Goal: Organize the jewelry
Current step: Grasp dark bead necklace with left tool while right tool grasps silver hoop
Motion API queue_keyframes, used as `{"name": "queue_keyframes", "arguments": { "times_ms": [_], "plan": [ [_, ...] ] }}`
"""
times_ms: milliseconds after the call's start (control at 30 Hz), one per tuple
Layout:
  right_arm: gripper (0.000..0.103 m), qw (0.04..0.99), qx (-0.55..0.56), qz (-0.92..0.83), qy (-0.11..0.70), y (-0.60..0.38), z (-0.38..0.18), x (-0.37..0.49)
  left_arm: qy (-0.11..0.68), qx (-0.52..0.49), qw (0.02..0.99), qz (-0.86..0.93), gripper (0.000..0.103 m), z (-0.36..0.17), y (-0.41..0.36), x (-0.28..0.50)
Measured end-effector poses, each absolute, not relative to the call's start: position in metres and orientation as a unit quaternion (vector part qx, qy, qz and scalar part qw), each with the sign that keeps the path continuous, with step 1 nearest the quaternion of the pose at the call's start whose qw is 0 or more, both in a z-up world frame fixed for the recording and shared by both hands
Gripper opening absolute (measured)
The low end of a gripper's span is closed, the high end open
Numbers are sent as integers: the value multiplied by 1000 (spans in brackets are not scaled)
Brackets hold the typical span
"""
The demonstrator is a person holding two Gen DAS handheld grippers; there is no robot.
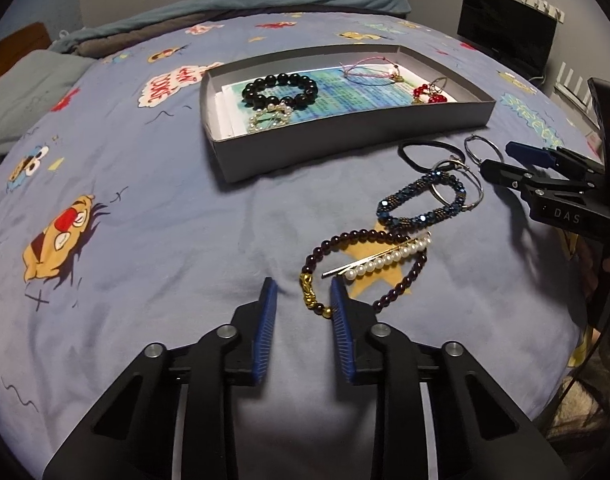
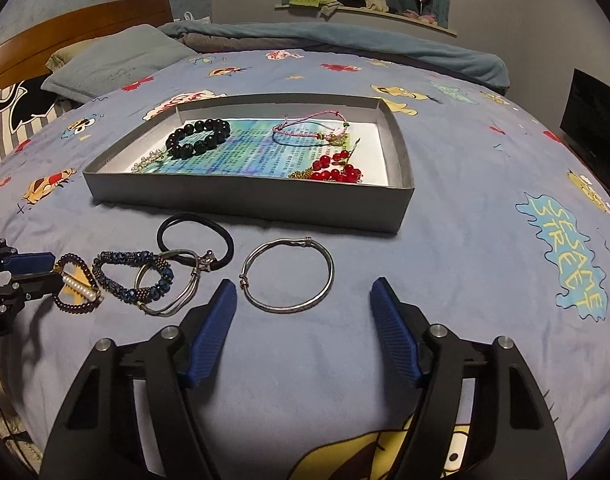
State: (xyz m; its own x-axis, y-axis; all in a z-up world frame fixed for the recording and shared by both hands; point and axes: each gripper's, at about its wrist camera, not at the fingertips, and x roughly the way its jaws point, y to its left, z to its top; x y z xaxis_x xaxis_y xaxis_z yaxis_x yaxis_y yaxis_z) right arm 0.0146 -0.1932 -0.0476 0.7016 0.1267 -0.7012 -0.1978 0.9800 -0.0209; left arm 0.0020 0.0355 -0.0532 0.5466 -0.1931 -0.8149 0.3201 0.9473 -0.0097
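Note:
A grey tray [image 1: 345, 148] [image 2: 249, 200] on the bed holds a black bead bracelet [image 1: 281, 90] [image 2: 199, 138], a pearl piece [image 1: 271, 118], a pink cord bracelet [image 2: 311, 128] and red beads [image 2: 335, 168]. On the sheet lie a dark red bead bracelet with gold beads [image 1: 365, 268] [image 2: 75, 288], a pearl hair clip [image 1: 389, 258], a blue beaded bracelet [image 1: 421, 200] [image 2: 133, 276], a black hair tie [image 2: 195, 240] and silver bangles [image 2: 289, 276]. My left gripper [image 1: 303, 286] is open, its jaws at the gold beads. My right gripper [image 2: 303, 288] is open, just short of a silver bangle.
The bed has a blue cartoon-print sheet [image 2: 465, 240]. Pillows [image 2: 117, 60] and a folded blanket [image 2: 345, 40] lie at the far end. A black monitor [image 1: 505, 32] stands off the bed's right side. The right gripper also shows at the right in the left wrist view [image 1: 495, 158].

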Motion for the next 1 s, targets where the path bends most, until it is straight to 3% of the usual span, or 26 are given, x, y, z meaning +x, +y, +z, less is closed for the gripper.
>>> {"name": "queue_keyframes", "arguments": {
  "times_ms": [200,300,333,1000],
  "plan": [
    [66,921,-41,90,376,-193,-50,20,448,92,878,-139,8,-56,30,8],
    [59,920,-31,96,378,-193,-52,23,445,86,880,-143,7,-53,32,10],
    [51,920,-28,99,377,-193,-52,24,442,85,881,-145,7,-52,33,9],
    [50,934,-23,109,338,-197,-15,9,368,66,906,-200,6,19,30,-7]
  ]
}}
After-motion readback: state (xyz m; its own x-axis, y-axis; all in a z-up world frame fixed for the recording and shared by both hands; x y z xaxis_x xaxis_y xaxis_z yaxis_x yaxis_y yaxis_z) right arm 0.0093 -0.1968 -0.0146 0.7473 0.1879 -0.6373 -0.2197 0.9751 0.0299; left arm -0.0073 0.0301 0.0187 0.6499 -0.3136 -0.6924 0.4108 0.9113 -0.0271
